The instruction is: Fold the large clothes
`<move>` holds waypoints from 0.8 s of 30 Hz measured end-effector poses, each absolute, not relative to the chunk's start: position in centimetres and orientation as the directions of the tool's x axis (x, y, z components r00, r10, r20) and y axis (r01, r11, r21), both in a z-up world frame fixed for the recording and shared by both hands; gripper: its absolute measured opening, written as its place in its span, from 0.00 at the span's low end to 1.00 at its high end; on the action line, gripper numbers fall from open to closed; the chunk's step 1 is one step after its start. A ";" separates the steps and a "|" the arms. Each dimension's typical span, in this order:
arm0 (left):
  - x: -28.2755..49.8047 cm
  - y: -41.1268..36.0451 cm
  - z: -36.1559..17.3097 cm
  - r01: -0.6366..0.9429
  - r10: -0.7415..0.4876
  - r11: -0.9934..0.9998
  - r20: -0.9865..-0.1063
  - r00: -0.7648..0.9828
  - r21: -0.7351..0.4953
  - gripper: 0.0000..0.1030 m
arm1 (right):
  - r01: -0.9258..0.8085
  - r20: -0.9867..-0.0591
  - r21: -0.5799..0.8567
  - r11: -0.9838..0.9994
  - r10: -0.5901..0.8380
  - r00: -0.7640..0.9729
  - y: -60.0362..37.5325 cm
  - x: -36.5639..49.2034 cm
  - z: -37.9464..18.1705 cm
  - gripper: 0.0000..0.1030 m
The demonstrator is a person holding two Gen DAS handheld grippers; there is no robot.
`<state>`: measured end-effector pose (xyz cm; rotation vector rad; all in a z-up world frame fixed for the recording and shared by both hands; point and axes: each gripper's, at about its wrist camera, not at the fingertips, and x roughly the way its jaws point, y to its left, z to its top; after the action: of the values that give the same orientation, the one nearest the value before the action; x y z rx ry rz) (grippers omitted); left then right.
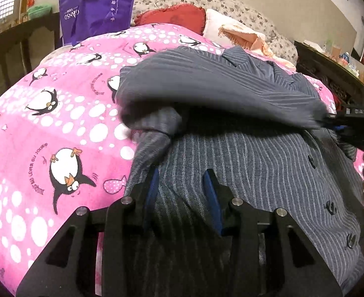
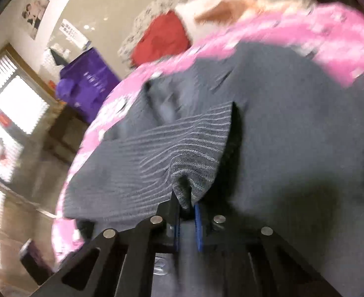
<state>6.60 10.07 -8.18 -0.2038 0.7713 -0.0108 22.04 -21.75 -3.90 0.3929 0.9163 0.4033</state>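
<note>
A grey pinstriped jacket [image 1: 256, 153] with dark buttons lies on a pink penguin-print blanket [image 1: 58, 123] on a bed. My left gripper [image 1: 182, 185] is open over the jacket's lower left part, with striped cloth between its blue pads. My right gripper [image 2: 185, 210] is shut on a fold of the jacket [image 2: 196, 160] and holds it lifted. In the left wrist view the right gripper [image 1: 330, 121] shows at the right, carrying a raised sleeve [image 1: 219, 91] across the jacket. The right wrist view is blurred.
A red cushion [image 1: 179, 17], a white and peach pillow [image 1: 236, 32] and a floral quilt [image 1: 231, 2] lie at the bed's head. A purple bag [image 1: 95, 7] stands at the back left. A dark side table [image 1: 330, 69] with small items stands at the right. A window [image 2: 13, 104] is at left.
</note>
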 end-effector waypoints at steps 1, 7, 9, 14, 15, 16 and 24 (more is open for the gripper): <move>6.6 10.1 -8.1 -0.064 -0.088 0.979 -0.690 0.718 -0.192 0.37 | -0.147 -0.679 0.484 0.863 0.476 0.558 -23.1 21.9 -3.5 0.08; 6.6 10.1 -8.0 -0.061 -0.088 0.980 -0.692 0.717 -0.187 0.37 | -0.057 -0.766 0.383 0.922 0.351 0.538 -30.4 19.7 -4.4 0.09; 6.7 9.9 -7.9 -0.058 -0.086 0.982 -0.700 0.709 -0.179 0.37 | -0.046 -0.772 0.378 0.924 0.342 0.536 -30.8 19.0 -5.2 0.10; 6.2 10.4 -4.3 -0.086 -0.069 0.977 -0.675 0.735 -0.194 0.37 | -0.019 -0.745 0.426 0.904 0.363 0.559 -32.1 17.2 -4.9 0.43; 6.1 10.4 -2.8 -0.092 -0.060 0.976 -0.648 0.759 -0.198 0.37 | -0.023 -0.732 0.414 0.910 0.348 0.586 -32.4 16.4 -4.2 0.46; 6.2 10.4 -1.7 -0.101 -0.040 0.977 -0.628 0.777 -0.188 0.37 | -0.021 -0.720 0.390 0.921 0.319 0.616 -32.6 15.8 -3.4 0.49; 18.4 8.7 -2.4 -0.136 0.031 0.987 -0.716 0.697 -0.090 0.40 | -0.220 -0.630 0.260 0.940 0.338 0.699 -28.9 17.0 0.3 0.39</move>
<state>18.36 8.68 -2.42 -0.1394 0.7949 0.0932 16.96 -28.92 0.33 0.1698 0.7338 0.3125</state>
